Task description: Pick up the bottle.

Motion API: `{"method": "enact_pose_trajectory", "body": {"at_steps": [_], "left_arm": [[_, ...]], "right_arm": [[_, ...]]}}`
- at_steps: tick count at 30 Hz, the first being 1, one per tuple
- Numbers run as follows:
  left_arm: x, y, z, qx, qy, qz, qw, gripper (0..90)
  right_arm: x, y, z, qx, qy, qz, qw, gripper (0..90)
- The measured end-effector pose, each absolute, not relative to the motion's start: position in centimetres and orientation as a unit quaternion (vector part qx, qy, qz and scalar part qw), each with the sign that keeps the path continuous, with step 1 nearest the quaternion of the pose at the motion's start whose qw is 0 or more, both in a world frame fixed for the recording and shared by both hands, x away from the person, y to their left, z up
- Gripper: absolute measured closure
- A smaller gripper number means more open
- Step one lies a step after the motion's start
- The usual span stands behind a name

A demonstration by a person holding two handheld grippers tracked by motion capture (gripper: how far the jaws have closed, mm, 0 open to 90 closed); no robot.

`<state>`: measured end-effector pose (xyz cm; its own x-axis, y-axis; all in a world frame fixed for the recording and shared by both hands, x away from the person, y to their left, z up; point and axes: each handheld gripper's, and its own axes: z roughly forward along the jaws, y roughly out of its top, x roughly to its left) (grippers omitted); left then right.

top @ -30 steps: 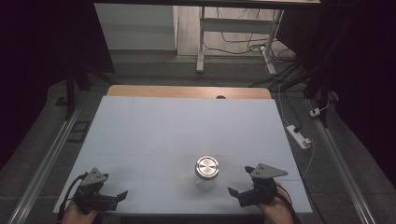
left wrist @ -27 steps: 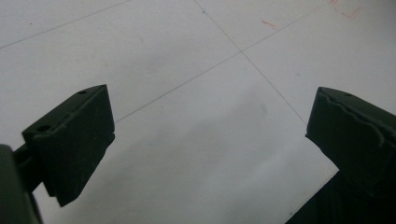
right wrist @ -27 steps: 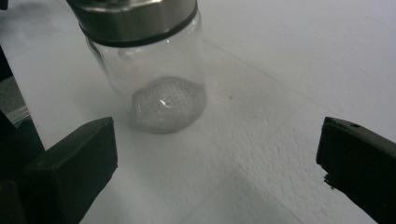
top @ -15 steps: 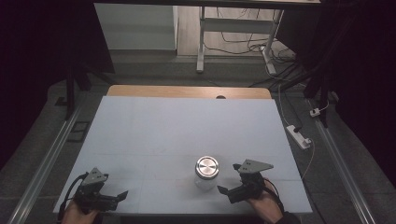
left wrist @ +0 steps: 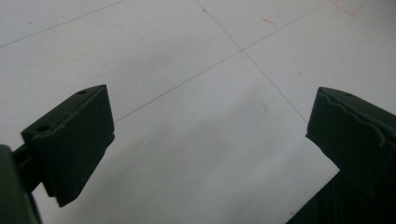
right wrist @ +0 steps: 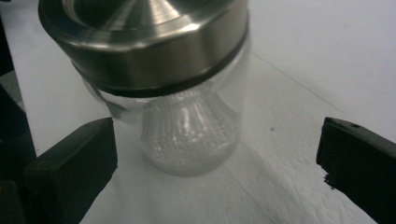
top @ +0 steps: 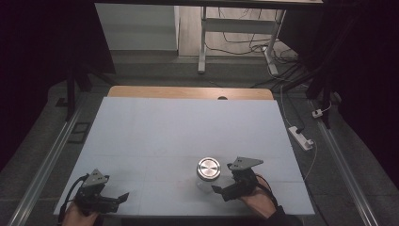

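- Glass jar [top: 207,175] with a steel lid [top: 208,168] stands upright near the front edge of the table [top: 188,127], a little right of the middle.
- Right gripper [top: 220,190] sits just beside the jar on its right, held by the person's right hand [top: 256,201]; its jaws are spread wide and hold nothing.
- In the right gripper view the jar [right wrist: 187,121] stands close ahead between the two jaws, nearer the left one, with a gap to each; nothing lies between the jaws and the clear wall.
- The lid [right wrist: 144,42] is brushed metal with a dark ring under its rim, and it sits on the jar.
- Left gripper [top: 120,197] rests at the front left corner of the table, well apart from the jar, in the left hand [top: 77,215]; its jaws are also wide apart, with bare white tabletop [left wrist: 187,116] between them.
- Beyond the table, on the floor to the right, lies a white power strip [top: 301,137] with cables [top: 244,44] trailing farther back.
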<state>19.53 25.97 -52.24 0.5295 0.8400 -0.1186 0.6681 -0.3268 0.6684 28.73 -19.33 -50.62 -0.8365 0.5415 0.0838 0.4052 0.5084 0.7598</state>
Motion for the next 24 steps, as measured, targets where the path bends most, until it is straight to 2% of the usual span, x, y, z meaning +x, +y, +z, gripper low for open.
{"method": "enact_pose_trajectory", "body": {"at_steps": [14, 21, 24], "left_arm": [[19.5, 25.9, -52.2, 0.806, 0.465, 0.126, 0.343, 1.5], [19.5, 25.9, -52.2, 0.807, 0.464, 0.126, 0.343, 1.5], [19.5, 25.9, -52.2, 0.808, 0.463, 0.126, 0.342, 1.5]], "right_arm": [[29.2, -16.5, -51.3, 0.252, 0.874, 0.412, 0.061, 0.0], [29.3, -15.6, -51.3, 0.245, 0.874, 0.412, 0.081, 0.8], [29.5, -15.4, -51.4, 0.243, 0.872, 0.418, 0.083, 4.7]]}}
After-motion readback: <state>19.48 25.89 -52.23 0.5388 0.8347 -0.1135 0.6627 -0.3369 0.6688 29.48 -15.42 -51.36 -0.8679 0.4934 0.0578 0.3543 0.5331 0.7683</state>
